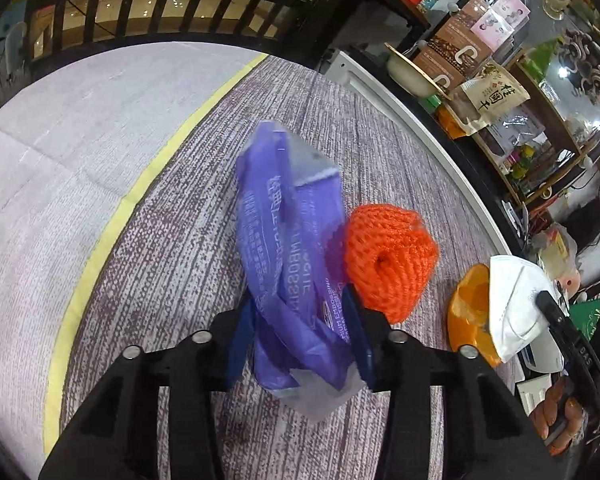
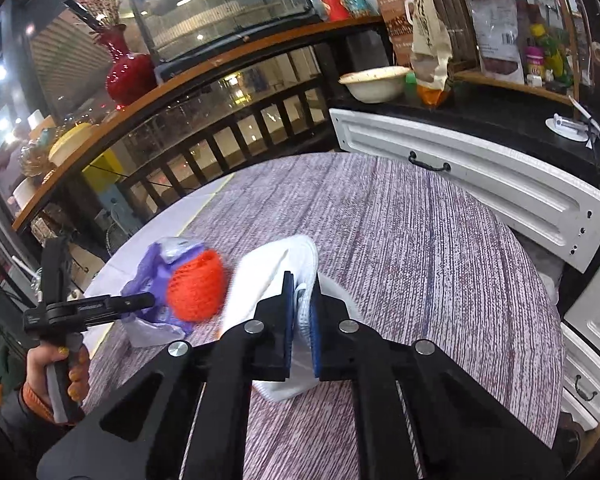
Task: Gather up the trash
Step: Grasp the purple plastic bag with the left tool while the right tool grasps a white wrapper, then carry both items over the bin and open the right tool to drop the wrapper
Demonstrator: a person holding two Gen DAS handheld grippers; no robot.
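Note:
A crumpled purple plastic wrapper (image 1: pixel 284 220) lies on the table, and my left gripper (image 1: pixel 300 308) is shut on its near end. Right beside it sits an orange foam net (image 1: pixel 388 256), touching the wrapper. My right gripper (image 2: pixel 302 288) is shut on a white face mask (image 2: pixel 272 268), pinching its fold between the blue pads. In the left wrist view the mask (image 1: pixel 516 304) partly covers an orange curved piece (image 1: pixel 470 308). The right wrist view also shows the wrapper (image 2: pixel 156 268), the net (image 2: pixel 196 288) and the left gripper (image 2: pixel 140 302) held by a hand.
The round table carries a purple-and-white woven cloth (image 2: pixel 420 260) with a yellow stripe (image 1: pixel 112 220) near its far edge. White drawer fronts (image 2: pixel 480 184) stand close behind it. A counter holds a cream bowl (image 2: pixel 374 80) and packets. A dark railing (image 1: pixel 160 12) runs behind.

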